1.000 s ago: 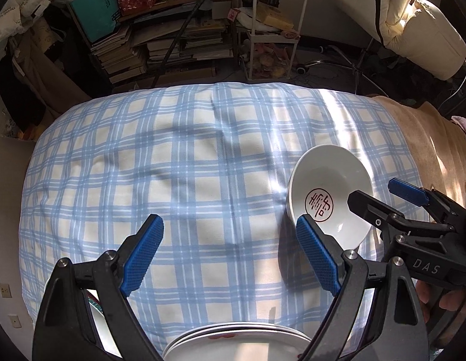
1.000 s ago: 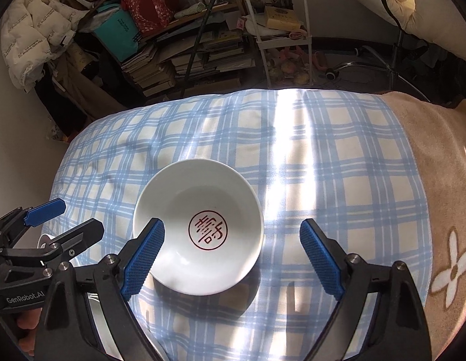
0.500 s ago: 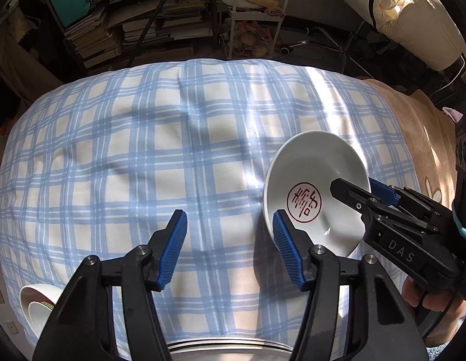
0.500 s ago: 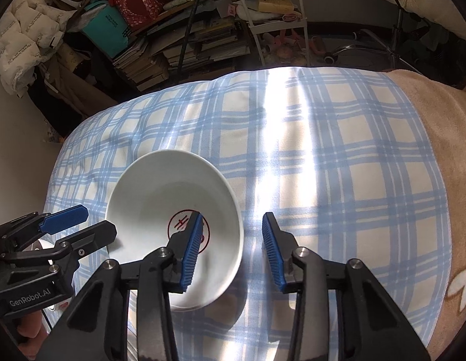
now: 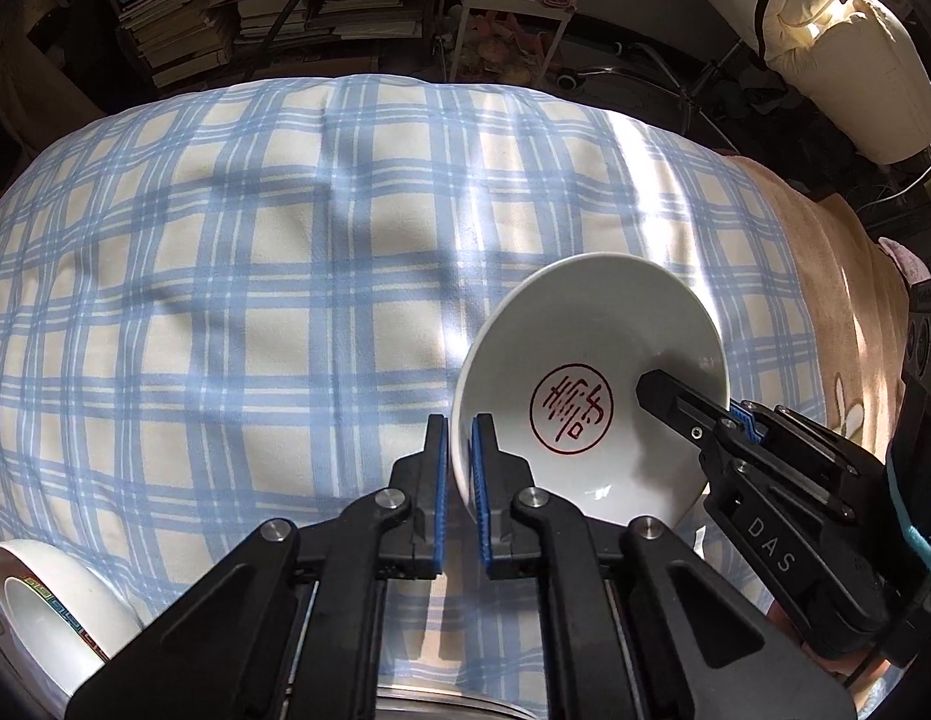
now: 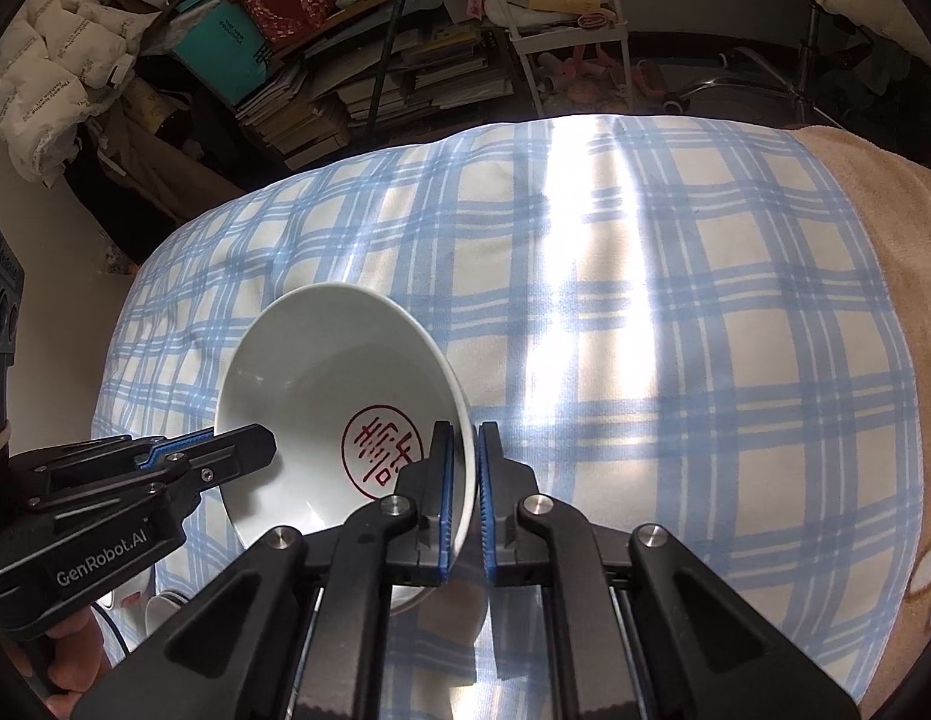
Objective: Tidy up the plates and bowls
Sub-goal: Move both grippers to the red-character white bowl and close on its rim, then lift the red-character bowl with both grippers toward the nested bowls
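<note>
My left gripper and right gripper are both clamped on opposite rims of the white bowl, which sits tilted on the checked bed cover, possibly just lifted. Glazed ceramic: stiff, slippery, breakable. The rim is the only thin hold.

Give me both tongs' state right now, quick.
Left tongs: closed on the left rim of the white bowl.
Right tongs: closed on the opposite rim of the same bowl.
</note>
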{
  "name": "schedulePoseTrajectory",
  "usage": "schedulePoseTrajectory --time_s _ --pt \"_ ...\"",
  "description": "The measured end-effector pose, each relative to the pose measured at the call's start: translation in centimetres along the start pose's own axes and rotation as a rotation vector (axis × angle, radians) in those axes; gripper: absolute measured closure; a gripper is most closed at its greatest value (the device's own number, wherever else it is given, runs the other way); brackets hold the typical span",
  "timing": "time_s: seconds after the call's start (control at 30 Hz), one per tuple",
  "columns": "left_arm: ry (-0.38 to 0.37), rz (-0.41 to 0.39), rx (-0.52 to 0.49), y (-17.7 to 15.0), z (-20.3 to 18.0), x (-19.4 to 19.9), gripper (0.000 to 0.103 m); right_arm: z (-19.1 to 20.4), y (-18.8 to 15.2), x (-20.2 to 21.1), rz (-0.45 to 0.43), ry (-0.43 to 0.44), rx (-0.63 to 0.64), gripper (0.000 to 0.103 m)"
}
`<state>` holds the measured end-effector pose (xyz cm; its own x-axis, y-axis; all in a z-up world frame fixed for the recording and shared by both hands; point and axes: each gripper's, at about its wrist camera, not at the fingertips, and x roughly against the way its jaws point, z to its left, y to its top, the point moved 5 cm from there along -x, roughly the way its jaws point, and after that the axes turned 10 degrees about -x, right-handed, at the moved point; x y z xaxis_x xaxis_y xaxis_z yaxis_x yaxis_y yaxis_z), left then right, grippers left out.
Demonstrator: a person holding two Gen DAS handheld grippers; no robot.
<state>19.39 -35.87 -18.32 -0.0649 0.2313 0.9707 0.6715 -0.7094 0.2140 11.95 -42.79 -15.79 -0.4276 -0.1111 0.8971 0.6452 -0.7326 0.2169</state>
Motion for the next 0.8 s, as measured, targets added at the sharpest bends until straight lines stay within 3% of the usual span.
schedulePoseTrajectory --time_s 0.17,0.37,0.6,0.8 --pt "-0.008 -0.004 0.028 -0.2 0.0 0.4 0.097 -0.2 -0.3 0.3 0.004 0.025 -0.028 0.095" --pt "0.040 0.002 -0.019 -1.2 0.1 2.0 0.097 0.7 -1.4 0.8 0.016 0.048 -0.025 0.094" --pt "0.064 -0.028 -0.010 -2.9 2.0 5.4 0.097 3.7 -2.7 2.2 0.003 0.070 0.013 0.094" --pt "0.078 -0.064 0.059 -5.2 4.3 8.0 0.097 7.4 -4.2 3.3 -0.028 0.050 0.090 0.094"
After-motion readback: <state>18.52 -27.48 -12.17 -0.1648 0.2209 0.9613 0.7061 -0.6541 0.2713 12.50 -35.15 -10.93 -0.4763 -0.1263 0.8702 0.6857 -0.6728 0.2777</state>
